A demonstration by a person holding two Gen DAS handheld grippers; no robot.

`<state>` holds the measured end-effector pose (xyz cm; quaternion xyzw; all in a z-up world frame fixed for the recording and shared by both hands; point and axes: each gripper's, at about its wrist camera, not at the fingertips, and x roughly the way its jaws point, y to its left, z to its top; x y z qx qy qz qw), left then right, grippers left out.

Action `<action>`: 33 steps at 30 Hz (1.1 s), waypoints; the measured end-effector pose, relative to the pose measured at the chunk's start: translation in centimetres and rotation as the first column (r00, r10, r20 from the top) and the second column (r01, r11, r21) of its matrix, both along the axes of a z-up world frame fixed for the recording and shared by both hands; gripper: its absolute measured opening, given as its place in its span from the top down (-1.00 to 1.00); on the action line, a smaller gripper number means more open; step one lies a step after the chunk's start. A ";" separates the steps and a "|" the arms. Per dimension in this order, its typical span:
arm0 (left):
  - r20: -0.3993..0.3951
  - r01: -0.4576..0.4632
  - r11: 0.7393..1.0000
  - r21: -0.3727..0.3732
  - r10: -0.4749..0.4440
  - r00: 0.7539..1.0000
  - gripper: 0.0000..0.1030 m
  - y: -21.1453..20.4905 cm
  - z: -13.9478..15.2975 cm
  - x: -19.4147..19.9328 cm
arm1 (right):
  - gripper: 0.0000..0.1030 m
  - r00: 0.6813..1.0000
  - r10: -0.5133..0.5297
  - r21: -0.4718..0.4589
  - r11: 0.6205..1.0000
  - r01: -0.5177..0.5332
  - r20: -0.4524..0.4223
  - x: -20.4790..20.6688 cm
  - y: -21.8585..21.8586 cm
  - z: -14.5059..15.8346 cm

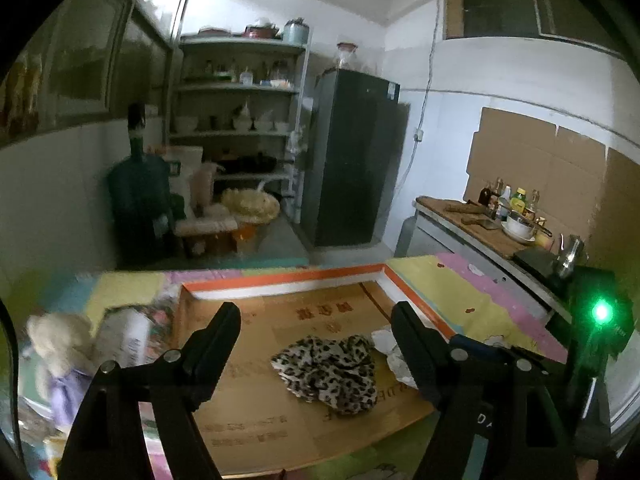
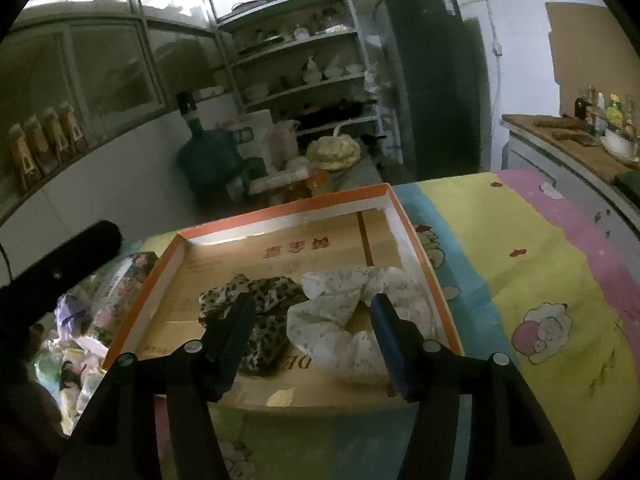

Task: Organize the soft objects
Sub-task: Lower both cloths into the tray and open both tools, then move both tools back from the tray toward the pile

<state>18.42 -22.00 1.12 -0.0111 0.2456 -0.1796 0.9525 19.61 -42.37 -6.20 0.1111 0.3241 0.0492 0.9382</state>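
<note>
A shallow cardboard box with an orange rim (image 1: 280, 278) (image 2: 280, 208) lies on a colourful cartoon sheet. In it a leopard-print cloth (image 1: 328, 372) (image 2: 266, 300) lies crumpled beside a white flowered cloth (image 2: 340, 314) (image 1: 384, 340), the two touching. My left gripper (image 1: 316, 314) hovers open above the leopard cloth, nothing between its fingers. The right gripper (image 2: 313, 302) stands open over the seam of both cloths, its pads clear of them. A beige teddy bear in purple clothes (image 1: 56, 348) sits left of the box.
A pile of soft things and packets (image 2: 88, 320) lies left of the box. The sheet (image 2: 520, 264) stretches out to the right. Beyond it runs a counter with bottles and a bowl (image 1: 508, 216). Shelves (image 1: 240, 88) and a dark fridge (image 1: 352, 152) stand behind.
</note>
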 end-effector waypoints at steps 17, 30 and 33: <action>0.149 -0.074 0.995 -0.074 0.084 0.985 -0.50 5.3 3.6 -5.1 | -0.43 0.994 -0.030 -0.040 0.999 0.034 0.103 -5.3 4.3 3.4; 0.130 -0.152 0.981 -0.118 0.167 0.977 -0.50 11.6 3.9 -7.1 | -0.43 0.987 0.059 -0.060 0.997 -0.050 0.147 -7.2 9.8 5.4; 0.141 -0.172 0.978 -0.116 0.187 0.972 -0.50 13.3 3.8 -7.8 | -0.43 0.985 0.084 -0.071 0.995 -0.074 0.153 -7.4 11.1 5.7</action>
